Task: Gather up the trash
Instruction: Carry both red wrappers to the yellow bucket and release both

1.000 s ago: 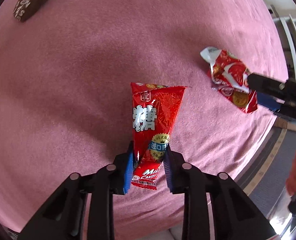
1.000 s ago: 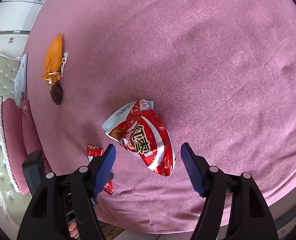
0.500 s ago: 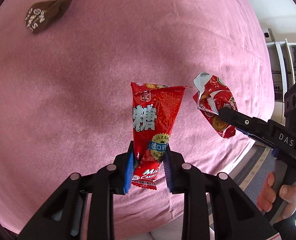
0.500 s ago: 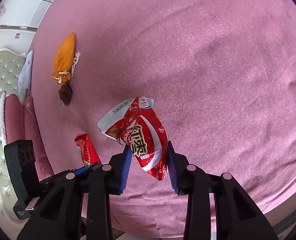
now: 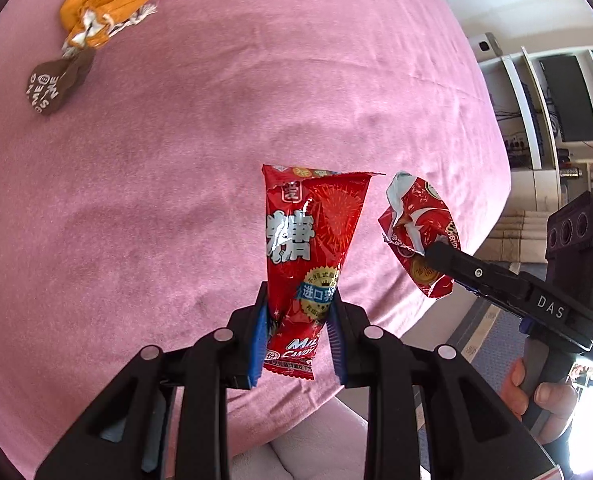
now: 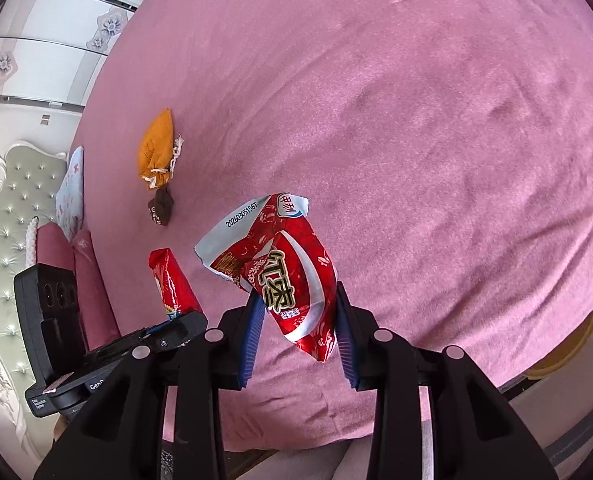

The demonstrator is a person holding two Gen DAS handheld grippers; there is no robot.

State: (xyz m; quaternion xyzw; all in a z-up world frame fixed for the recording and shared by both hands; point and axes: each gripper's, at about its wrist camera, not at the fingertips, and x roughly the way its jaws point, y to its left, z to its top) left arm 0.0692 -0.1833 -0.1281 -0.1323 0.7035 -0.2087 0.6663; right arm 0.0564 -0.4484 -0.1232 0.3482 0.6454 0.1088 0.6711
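you have a tall red candy wrapper standing upright with its torn top open, lifted off the pink bedspread. just beside it on your right hangs a crumpled red-and-white snack bag, tilted, also raised. far off lie an orange pouch and a brown wrapper, possibly touching end to end.

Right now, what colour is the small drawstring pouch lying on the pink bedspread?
Orange, with a pale drawstring: the small drawstring pouch shows best in the left wrist view.
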